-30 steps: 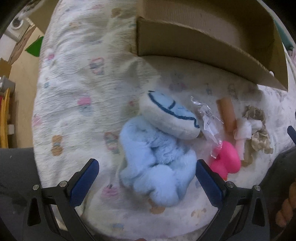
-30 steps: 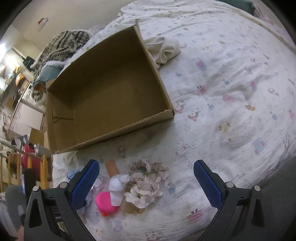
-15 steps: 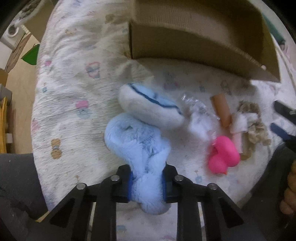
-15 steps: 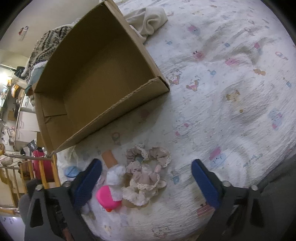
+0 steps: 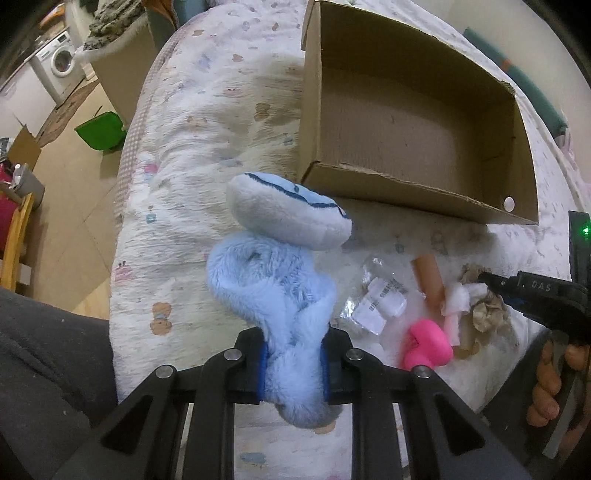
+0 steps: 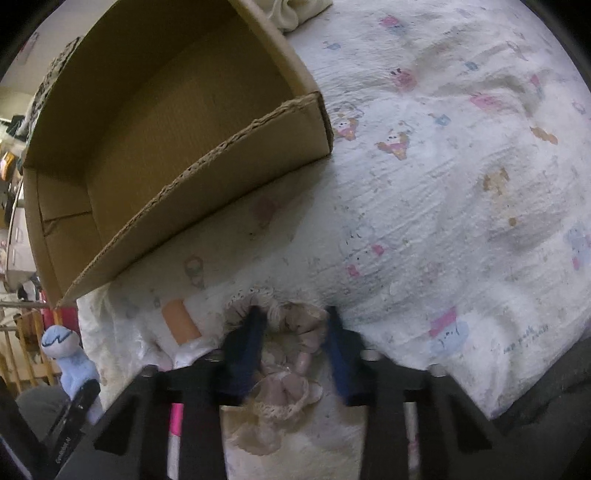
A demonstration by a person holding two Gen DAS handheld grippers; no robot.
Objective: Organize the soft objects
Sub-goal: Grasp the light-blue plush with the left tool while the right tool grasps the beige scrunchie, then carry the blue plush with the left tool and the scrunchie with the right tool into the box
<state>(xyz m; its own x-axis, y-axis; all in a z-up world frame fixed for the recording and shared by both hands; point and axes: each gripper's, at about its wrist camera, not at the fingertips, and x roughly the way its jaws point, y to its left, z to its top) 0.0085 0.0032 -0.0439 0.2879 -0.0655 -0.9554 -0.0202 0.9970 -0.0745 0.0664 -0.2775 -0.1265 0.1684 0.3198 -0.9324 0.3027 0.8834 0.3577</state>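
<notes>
My left gripper (image 5: pixel 293 363) is shut on the furry body of a light blue plush toy (image 5: pixel 273 291) and holds it lifted above the bed, near the front left corner of an open cardboard box (image 5: pixel 406 122). The plush also shows in the right wrist view (image 6: pixel 72 363). My right gripper (image 6: pixel 293 334) sits down over a beige lace scrunchie pile (image 6: pixel 291 354), its jaws narrowed on both sides of it. A pink heart toy (image 5: pixel 428 347), an orange tube (image 5: pixel 430 278) and a clear plastic wrapper (image 5: pixel 380 302) lie beside the pile.
The box (image 6: pixel 166 122) is empty and rests on a white printed bed quilt (image 6: pixel 461 166). A cream cloth (image 6: pixel 295 11) lies behind the box. The bed edge falls off at the left to a wooden floor with a green bin (image 5: pixel 101 131).
My left gripper closed on the blue plush and lifted it toward the box. My right gripper dropped onto the scrunchie pile and its jaws narrowed around it.
</notes>
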